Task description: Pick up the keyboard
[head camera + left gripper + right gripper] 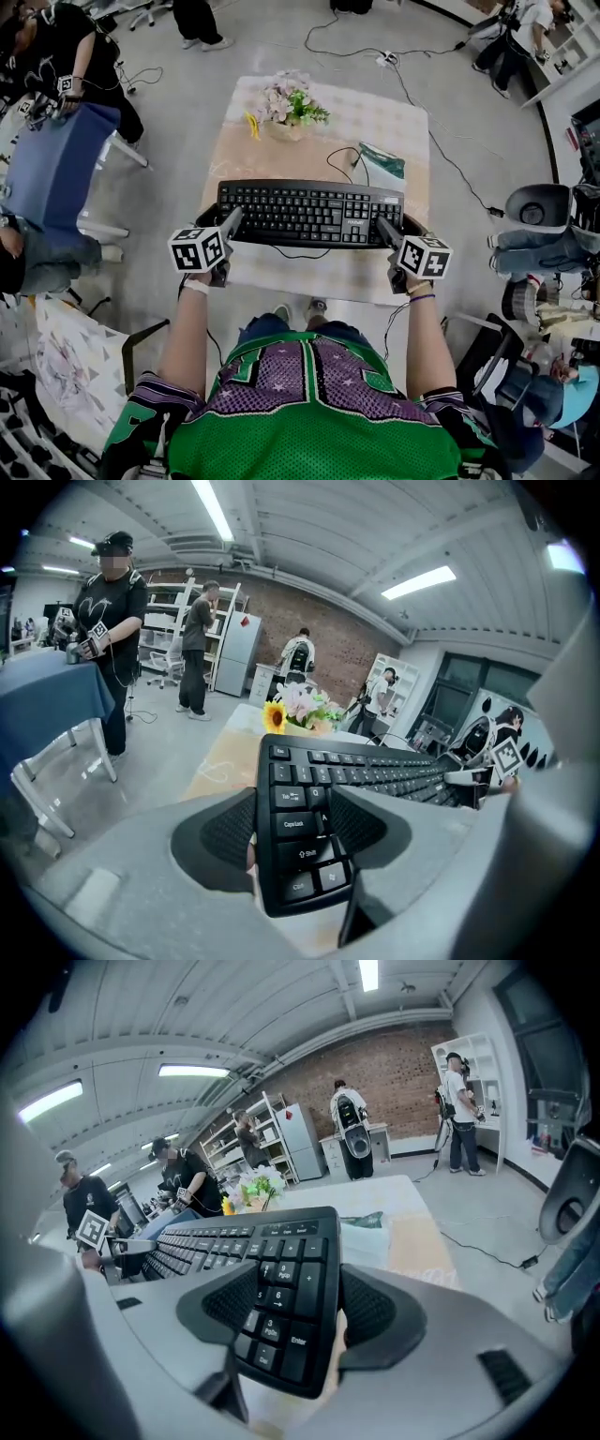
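Clamping keyboard (309, 214) ends between fingers (214, 832), left gripper (232, 222), right gripper (382, 228)

- A table (398, 120) under a pale cloth held pink and white flowers (289, 101) near its far edge
- 1 teal packet (382, 159) lay right of the flowers, apart from them
- A blue-draped table (54, 169) stood off to the left
- A white power strip (386, 60) lay on the grey floor (178, 112) beyond
- 1 white fridge (239, 653) stood by a brick wall (342, 644)
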A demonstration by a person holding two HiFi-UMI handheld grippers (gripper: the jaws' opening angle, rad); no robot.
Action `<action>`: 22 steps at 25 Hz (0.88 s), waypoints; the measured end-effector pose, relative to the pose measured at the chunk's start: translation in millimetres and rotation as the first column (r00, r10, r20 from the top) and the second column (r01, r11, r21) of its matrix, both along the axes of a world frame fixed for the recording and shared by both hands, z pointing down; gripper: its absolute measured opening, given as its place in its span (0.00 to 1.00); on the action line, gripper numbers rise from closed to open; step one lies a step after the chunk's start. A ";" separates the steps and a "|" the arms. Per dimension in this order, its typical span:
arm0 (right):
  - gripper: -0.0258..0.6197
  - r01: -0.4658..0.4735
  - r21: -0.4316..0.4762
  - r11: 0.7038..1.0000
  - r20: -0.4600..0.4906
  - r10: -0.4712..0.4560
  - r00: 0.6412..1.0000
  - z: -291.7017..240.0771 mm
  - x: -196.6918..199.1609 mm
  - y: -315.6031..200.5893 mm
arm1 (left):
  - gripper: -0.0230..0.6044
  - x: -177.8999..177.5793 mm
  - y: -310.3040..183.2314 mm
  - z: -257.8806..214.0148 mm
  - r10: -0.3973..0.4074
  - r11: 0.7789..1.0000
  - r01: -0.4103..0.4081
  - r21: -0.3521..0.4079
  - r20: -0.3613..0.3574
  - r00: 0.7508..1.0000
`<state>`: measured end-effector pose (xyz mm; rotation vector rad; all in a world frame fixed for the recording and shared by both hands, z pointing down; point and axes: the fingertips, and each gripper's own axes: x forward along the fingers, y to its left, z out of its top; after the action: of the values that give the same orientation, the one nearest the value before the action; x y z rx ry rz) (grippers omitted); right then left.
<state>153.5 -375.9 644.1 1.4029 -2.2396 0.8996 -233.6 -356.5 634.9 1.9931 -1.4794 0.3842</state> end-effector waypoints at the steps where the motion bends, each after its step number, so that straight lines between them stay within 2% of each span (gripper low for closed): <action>1: 0.44 -0.002 0.014 1.000 -0.001 0.002 1.000 -7.7 -1.3 2.9 | 0.44 -1.3 2.2 -7.5 0.002 1.000 -0.002 0.014 0.000 1.000; 10: 0.44 -0.036 0.144 0.989 0.011 0.035 0.999 -76.4 -12.1 26.1 | 0.44 -11.9 14.0 -81.9 0.029 0.986 -0.032 0.164 0.019 0.999; 18: 0.45 -0.078 0.293 0.953 0.027 0.074 0.997 -153.1 -16.4 48.7 | 0.44 -15.6 23.2 -163.1 0.057 0.944 -0.067 0.324 0.040 0.998; 22: 0.45 -0.091 0.343 0.935 0.029 0.086 0.996 -182.9 -16.7 67.6 | 0.44 -15.7 37.9 -193.2 0.069 0.924 -0.079 0.373 0.041 0.997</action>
<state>136.7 -308.2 461.3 1.6610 -2.4484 0.5593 -249.3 -318.7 441.8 2.3552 -1.5911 0.1661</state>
